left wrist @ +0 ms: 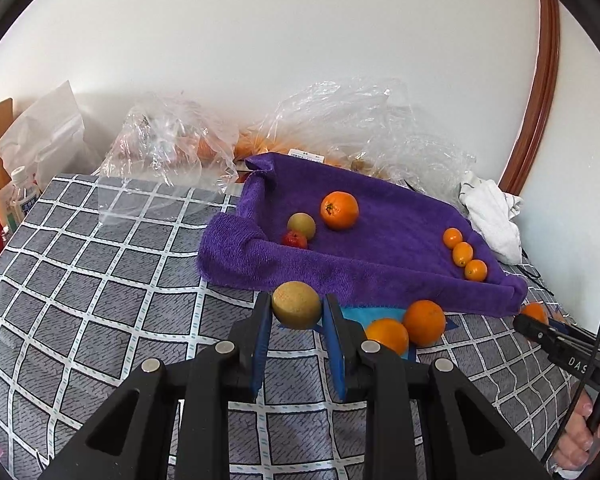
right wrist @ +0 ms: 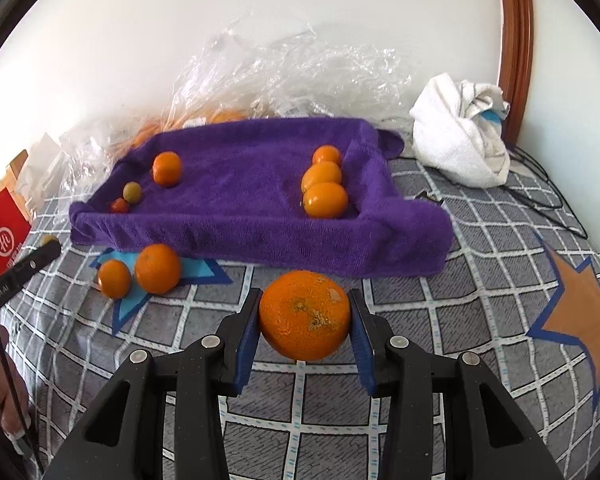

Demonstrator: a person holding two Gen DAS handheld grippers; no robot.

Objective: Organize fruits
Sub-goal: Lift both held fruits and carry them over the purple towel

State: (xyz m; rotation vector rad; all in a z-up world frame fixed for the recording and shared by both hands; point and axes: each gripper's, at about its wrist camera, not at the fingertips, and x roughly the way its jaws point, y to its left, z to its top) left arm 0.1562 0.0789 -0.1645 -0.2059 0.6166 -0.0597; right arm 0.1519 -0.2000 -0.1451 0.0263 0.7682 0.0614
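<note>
My left gripper (left wrist: 296, 312) is shut on a yellow-green round fruit (left wrist: 296, 304), held above the checked cloth just in front of the purple towel tray (left wrist: 340, 280). My right gripper (right wrist: 305, 320) is shut on a large orange (right wrist: 305, 314), held in front of the tray's near wall (right wrist: 260, 240). In the tray lie an orange (left wrist: 339, 209), a yellow-green fruit (left wrist: 301, 225), a small red fruit (left wrist: 295, 239) and three kumquats (left wrist: 463, 254). Two oranges (left wrist: 404, 326) sit on a blue star mat (left wrist: 376, 314) before the tray.
Crumpled clear plastic bags (left wrist: 172, 140) with more oranges lie behind the tray against the wall. A white cloth bundle (right wrist: 460, 140) and black cables (right wrist: 540, 200) sit at the right. An orange star mat (right wrist: 580, 312) lies on the cloth. A red box (right wrist: 2, 236) and bottle (left wrist: 20, 196) stand left.
</note>
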